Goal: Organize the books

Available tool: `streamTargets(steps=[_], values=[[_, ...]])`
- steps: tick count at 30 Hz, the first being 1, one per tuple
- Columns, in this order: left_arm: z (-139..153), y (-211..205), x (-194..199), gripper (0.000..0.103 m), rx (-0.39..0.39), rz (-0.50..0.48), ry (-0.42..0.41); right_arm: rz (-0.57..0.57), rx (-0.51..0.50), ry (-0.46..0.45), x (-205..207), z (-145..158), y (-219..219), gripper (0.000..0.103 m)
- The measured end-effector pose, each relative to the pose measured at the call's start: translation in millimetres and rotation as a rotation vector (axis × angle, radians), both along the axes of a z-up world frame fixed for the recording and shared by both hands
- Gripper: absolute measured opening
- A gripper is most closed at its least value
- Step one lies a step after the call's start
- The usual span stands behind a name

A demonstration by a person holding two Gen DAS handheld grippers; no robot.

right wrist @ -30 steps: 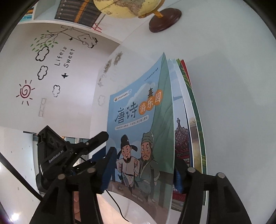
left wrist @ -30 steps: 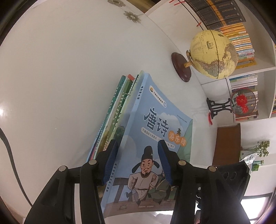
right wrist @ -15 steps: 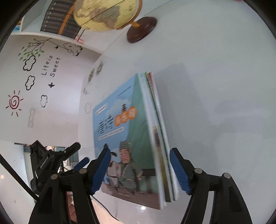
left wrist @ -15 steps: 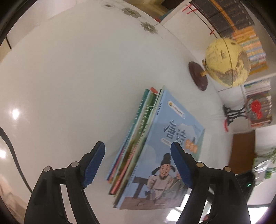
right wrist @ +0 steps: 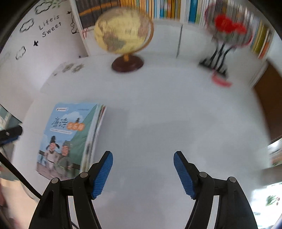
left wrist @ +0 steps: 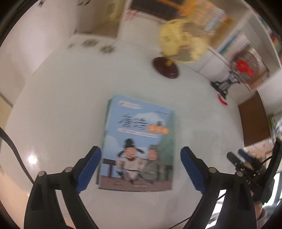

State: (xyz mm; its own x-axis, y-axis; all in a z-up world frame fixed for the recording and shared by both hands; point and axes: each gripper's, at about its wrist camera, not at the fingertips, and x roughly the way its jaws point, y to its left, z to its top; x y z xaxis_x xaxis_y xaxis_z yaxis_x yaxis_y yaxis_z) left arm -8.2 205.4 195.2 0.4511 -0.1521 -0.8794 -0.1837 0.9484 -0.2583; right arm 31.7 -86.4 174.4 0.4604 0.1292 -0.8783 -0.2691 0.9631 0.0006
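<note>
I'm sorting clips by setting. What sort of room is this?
Probably a study or child's reading room: full bookshelves behind a white table, a globe on it, a stack of picture books, and cloud drawings on the wall.

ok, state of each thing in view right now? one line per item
Stack of thin picture books with blue illustrated top cover: lying flat on the white table, edges squared, released.
Left tongs: opening, above the stack, nothing gripped.
Right tongs: open, empty, over bare table beside the stack.
Yellow globe on dark round base: upright, untouched.
Red ornament on black stand: upright.
</note>
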Motion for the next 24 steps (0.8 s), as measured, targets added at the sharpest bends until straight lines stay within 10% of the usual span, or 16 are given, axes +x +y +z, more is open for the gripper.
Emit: streamTargets(steps=[12, 24], values=[[76, -135, -13, 0.102, 0.078, -0.234, -0.107, -0.116, 0.089, -0.26, -88, 99, -73, 0.086], [88, -196, -34, 0.102, 0.045, -0.31, -0.11, -0.189, 0.226, -0.258, -111, 113, -91, 0.088]])
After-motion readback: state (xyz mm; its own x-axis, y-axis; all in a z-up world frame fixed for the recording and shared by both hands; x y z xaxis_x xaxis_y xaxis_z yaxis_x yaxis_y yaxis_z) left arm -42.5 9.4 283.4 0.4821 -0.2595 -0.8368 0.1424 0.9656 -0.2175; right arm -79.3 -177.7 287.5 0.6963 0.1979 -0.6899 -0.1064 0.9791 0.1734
